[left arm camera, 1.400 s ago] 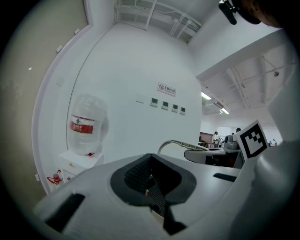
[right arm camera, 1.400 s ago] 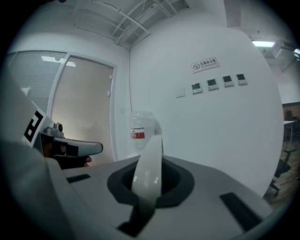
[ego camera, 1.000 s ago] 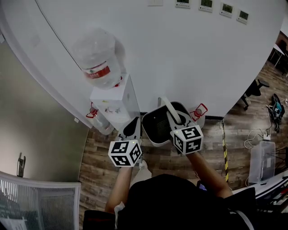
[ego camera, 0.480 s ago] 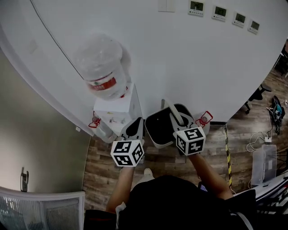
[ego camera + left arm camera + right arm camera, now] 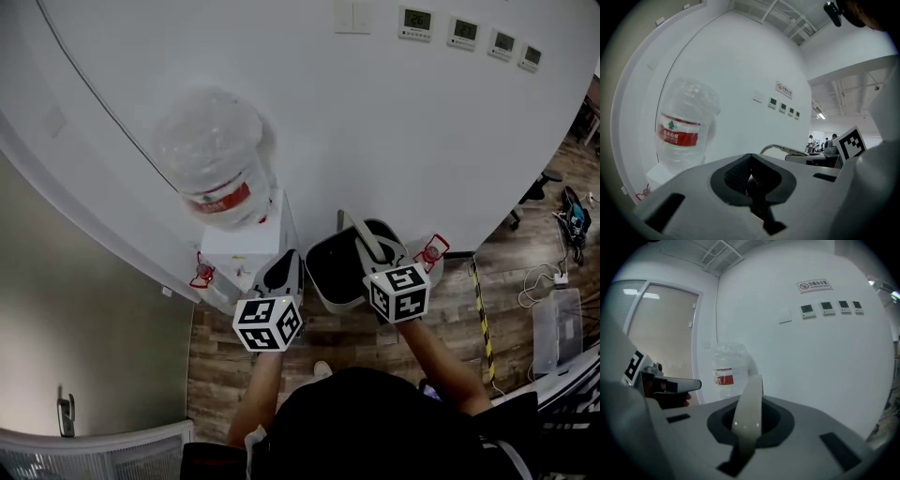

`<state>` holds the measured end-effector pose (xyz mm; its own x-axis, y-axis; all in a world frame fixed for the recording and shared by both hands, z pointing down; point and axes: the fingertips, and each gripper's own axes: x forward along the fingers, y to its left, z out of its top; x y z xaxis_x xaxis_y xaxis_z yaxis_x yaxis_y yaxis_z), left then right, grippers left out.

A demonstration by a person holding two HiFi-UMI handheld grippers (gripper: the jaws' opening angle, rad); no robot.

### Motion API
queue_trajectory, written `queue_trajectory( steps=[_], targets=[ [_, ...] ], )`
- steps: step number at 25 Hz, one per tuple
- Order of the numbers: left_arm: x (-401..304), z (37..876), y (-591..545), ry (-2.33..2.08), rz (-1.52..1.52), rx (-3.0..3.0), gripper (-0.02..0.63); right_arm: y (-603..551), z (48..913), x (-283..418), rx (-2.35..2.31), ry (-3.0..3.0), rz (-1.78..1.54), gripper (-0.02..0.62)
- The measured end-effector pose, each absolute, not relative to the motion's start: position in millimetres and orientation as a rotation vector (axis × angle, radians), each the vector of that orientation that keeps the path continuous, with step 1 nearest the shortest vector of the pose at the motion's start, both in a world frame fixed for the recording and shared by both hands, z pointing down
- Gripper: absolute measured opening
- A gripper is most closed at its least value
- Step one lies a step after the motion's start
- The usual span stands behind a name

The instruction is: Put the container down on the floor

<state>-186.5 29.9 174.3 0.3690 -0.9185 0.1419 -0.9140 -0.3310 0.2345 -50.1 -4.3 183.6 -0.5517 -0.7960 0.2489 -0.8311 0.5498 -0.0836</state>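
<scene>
While the right gripper (image 5: 380, 255) pinches the pale handle (image 5: 359, 232) of the container (image 5: 337, 274), that white bin with its dark inside hangs low over the wood floor (image 5: 347, 336), close against the wall (image 5: 375, 122) at twelve o'clock. Whether its base touches the boards cannot be told. In the right gripper view the jaws stand narrow, closed on the handle strip (image 5: 749, 404), which rises straight up between them.

At nine o'clock of the container, just beside its rim, is the left gripper (image 5: 281, 274); its own view shows the dark pads (image 5: 738, 174) pressed together with nothing between them.

A white water dispenser (image 5: 246, 246) stands at ten o'clock, near the container, carrying a big clear water bottle (image 5: 214, 155) with a red label. A red-handled jug (image 5: 431, 253) sits at three o'clock, just beside the container by the wall, and another (image 5: 203, 274) is at the dispenser's nine o'clock. Yellow-and-black tape (image 5: 483, 319) runs along the floor at four o'clock, and a clear box (image 5: 553, 328) lies well apart beyond it. Small wall panels (image 5: 415, 19) hang high at twelve o'clock.
</scene>
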Motion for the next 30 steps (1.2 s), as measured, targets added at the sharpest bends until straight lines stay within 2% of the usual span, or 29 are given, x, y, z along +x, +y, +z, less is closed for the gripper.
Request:
queue_trajectory(
  steps=[14, 30],
  targets=[
    [-208.7, 202.1, 8.1, -1.465, -0.011, 2.386, 0.014, -14.8, 210.1, -70.6, 1.493, -2.481, 0.335, 0.031],
    [-184.9, 209.4, -20.8, -1.406, -0.008, 2.383, 0.014, -37.8, 213.4, -60.8, 1.481, -2.484, 0.374, 0.031]
  ],
)
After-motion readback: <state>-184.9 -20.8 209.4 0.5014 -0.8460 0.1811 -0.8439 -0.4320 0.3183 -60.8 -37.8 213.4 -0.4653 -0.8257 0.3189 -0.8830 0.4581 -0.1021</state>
